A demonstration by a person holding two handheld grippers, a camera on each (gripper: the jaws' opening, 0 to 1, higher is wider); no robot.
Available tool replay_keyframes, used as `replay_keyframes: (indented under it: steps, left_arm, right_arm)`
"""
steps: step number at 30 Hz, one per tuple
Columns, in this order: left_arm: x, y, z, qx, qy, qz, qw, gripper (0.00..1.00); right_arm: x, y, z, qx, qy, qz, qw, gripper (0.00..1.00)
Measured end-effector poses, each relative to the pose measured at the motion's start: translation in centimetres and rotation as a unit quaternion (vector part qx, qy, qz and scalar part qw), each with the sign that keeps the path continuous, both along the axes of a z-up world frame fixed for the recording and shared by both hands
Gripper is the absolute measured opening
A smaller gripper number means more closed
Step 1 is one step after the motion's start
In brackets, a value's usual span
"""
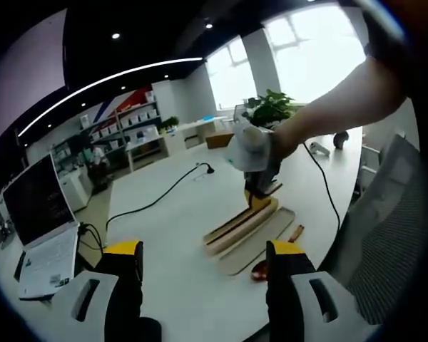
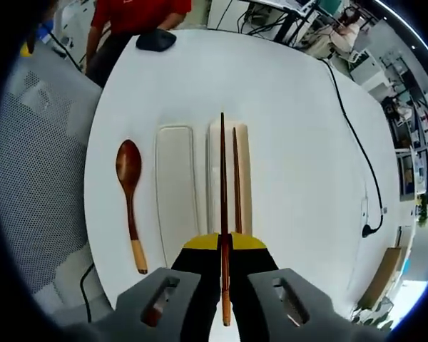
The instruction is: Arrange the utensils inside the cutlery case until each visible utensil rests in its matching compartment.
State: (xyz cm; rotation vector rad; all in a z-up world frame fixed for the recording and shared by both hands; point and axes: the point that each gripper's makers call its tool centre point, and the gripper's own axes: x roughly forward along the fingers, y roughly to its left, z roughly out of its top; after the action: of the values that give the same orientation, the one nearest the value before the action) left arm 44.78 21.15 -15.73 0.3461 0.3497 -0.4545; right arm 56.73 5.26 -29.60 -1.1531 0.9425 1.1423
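In the right gripper view the right tongs (image 2: pixel 225 246) are pinched tight on one chopstick (image 2: pixel 222 185), which runs straight up toward 12 o'clock over the cutlery case (image 2: pixel 244 178). A second chopstick (image 2: pixel 237 178) lies inside that case, just to the 3 o'clock side of the held one and nearly parallel to it. Just beside the case at 9 o'clock sits its pale lid (image 2: pixel 175 185), lying flat with nothing in it. Further toward 9 o'clock, apart from the lid, a wooden spoon (image 2: pixel 130 192) rests on the white surface (image 2: pixel 299 142), bowl toward 12 o'clock. A black cable (image 2: pixel 357 142) trails across the surface toward 3 o'clock, and a person in a red top (image 2: pixel 139 14) stands at the far edge.

The left gripper view sees the same scene from the side: the case (image 1: pixel 239 224) and lid (image 1: pixel 260 239) lie side by side, with the spoon's bowl (image 1: pixel 260 270) just past them at 5 o'clock. A gloved hand (image 1: pixel 251 149) holds the right tongs (image 1: pixel 260 196) down over the case. The left tongs (image 1: pixel 203 260) stand wide apart, holding nothing, above the surface (image 1: pixel 171 271). A laptop (image 1: pixel 39 228) sits open at 9 o'clock.
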Motion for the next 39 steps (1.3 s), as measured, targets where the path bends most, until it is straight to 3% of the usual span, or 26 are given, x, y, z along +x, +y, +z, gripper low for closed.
replay_keyframes:
  steps: [24, 33, 37, 39]
  left_arm:
    - [0.1, -0.1, -0.5, -0.008, 0.019, -0.002, 0.9998, 0.72]
    - [0.3, 0.3, -0.7, -0.019, 0.027, 0.008, 0.9994, 0.72]
    - [0.3, 0.5, -0.9, -0.005, 0.023, 0.009, 0.9997, 0.73]
    - [0.3, 0.4, -0.9, -0.019, 0.028, 0.010, 0.9994, 0.72]
  right_arm:
    - [1.0, 1.1, -1.2, 0.003, 0.010, 0.007, 0.9999, 0.00]
    - [1.6, 0.9, -2.5, 0.005, 0.021, -0.003, 0.9998, 0.00]
    - [1.7, 0.9, -3.1, 0.003, 0.025, -0.007, 0.9997, 0.00]
    - [1.7, 1.0, -3.4, 0.004, 0.028, -0.008, 0.9996, 0.00]
